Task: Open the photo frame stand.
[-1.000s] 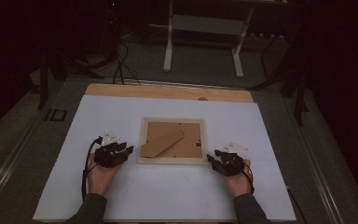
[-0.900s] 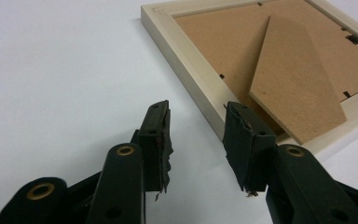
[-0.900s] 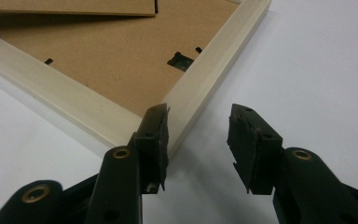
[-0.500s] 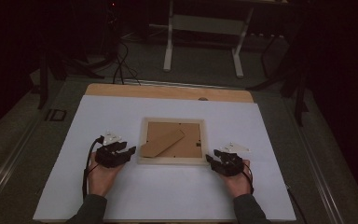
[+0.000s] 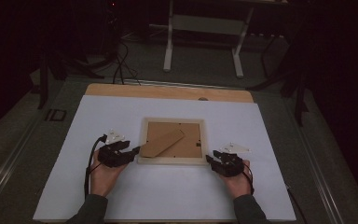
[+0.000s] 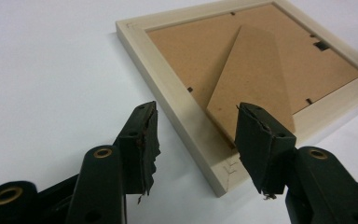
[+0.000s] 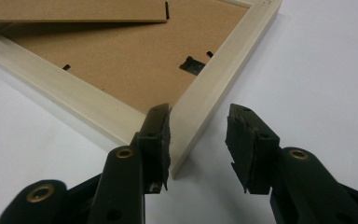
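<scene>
A pale wooden picture frame (image 5: pixel 171 161) lies face down in the middle of the white mat, its brown backing board (image 5: pixel 191 140) up and a cardboard stand leg (image 5: pixel 162 143) angled across it. My left gripper (image 5: pixel 134 151) is open at the frame's near left corner. In the left gripper view the frame's corner (image 6: pixel 223 177) and the leg's end (image 6: pixel 247 84) lie between the jaws of the open left gripper (image 6: pixel 196 112). My right gripper (image 5: pixel 209 161) is open at the near right corner. In the right gripper view the frame's side rail (image 7: pixel 214 79) runs between the jaws of the right gripper (image 7: pixel 198 112), touching the left fingertip (image 7: pixel 161 121).
The white mat (image 5: pixel 121 116) covers most of the table, with a strip of wooden tabletop (image 5: pixel 168 92) at the far edge. Beyond it on the dark floor are a white stand (image 5: pixel 203 28) and cables (image 5: pixel 119 60). A hanger clip (image 7: pixel 189 65) sits on the backing.
Both grippers have edged slightly inward to the frame's near corners. The frame has not moved.
</scene>
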`<state>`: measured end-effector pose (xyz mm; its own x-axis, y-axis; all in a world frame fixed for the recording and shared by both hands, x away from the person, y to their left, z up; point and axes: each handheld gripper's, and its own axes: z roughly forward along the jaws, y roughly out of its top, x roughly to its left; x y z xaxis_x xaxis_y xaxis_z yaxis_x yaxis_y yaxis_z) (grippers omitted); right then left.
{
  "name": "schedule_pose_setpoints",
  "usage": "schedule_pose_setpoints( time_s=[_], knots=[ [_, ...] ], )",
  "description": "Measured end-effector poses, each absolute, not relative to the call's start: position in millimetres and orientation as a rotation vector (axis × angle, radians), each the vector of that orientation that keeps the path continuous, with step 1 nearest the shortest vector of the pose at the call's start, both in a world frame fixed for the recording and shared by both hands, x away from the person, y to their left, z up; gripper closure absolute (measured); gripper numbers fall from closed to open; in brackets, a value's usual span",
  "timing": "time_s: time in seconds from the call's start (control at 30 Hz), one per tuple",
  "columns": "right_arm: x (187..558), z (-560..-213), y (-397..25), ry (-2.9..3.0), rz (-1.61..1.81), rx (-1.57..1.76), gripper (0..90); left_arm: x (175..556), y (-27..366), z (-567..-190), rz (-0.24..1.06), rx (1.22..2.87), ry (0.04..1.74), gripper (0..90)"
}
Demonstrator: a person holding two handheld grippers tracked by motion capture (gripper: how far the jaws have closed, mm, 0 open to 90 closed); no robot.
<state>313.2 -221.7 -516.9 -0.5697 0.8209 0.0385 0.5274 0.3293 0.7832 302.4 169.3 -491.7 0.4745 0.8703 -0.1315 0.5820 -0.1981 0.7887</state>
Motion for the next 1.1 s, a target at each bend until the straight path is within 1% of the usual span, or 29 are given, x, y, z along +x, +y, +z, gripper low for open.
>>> schedule_pose_setpoints(
  time_s=[0.27, 0.5, 0.67, 0.9, 1.1],
  knots=[
    [313.1, -517.5, -222.4, 2.231, 1.109, 1.206, 59.6, 304.8, 165.7, -482.2, 0.430, 1.902, 1.174, 50.5],
    [313.0, -516.6, -222.5, 2.232, 1.124, 1.202, 59.7, 311.7, 156.3, -471.9, 0.424, 1.938, 1.106, 52.0],
    [313.0, -516.5, -222.4, 2.236, 1.126, 1.202, 59.6, 319.9, 152.6, -469.2, 0.392, 1.942, 1.083, 52.7],
    [312.9, -516.7, -221.9, 2.238, 1.120, 1.194, 59.1, 334.1, 147.6, -472.4, 0.355, 1.958, 1.059, 50.6],
    [313.2, -516.9, -222.6, 2.239, 1.117, 1.191, 58.9, 346.7, 145.4, -477.0, 0.287, 1.941, 1.052, 47.3]
  ],
)
